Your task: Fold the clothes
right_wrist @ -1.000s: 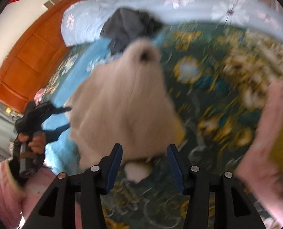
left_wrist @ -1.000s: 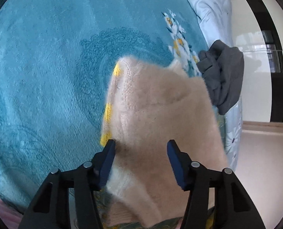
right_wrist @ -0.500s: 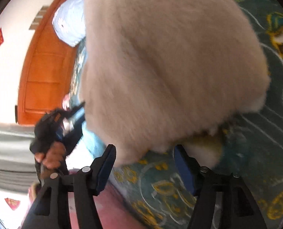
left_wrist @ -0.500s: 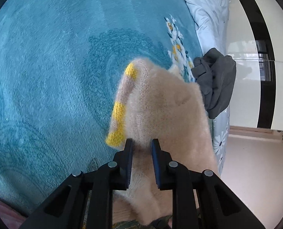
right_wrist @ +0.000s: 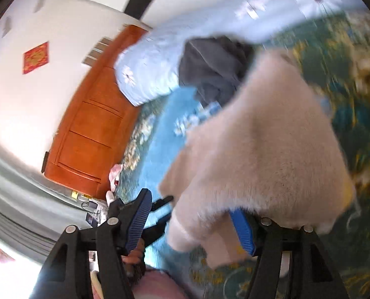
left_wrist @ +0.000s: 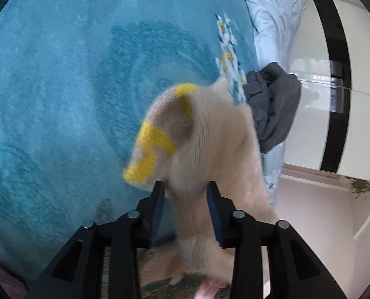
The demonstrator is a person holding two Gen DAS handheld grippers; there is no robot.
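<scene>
A fluffy beige sweater (left_wrist: 222, 137) with yellow stripes on its cuff hangs bunched above the teal blanket (left_wrist: 60, 87). My left gripper (left_wrist: 186, 191) is shut on a thick fold of it, the fabric filling the gap between the blue pads. In the right wrist view the same sweater (right_wrist: 259, 149) drapes over the right finger (right_wrist: 242, 231) of my right gripper (right_wrist: 192, 221), whose jaws stand wide apart and open. This view is blurred by motion.
A crumpled dark grey garment (left_wrist: 272, 104) lies by the pale blue quilt (left_wrist: 272, 12) at the bed's edge, with floor (left_wrist: 322, 211) beyond. A wooden headboard (right_wrist: 90, 129) and a green floral bedspread (right_wrist: 346, 99) flank the blanket. A person's hand (right_wrist: 135, 254) is below.
The left gripper shut on the sweater and raised it, the striped cuff now hanging; its jaws stand wider than half a second ago. The right gripper swung back and stays open.
</scene>
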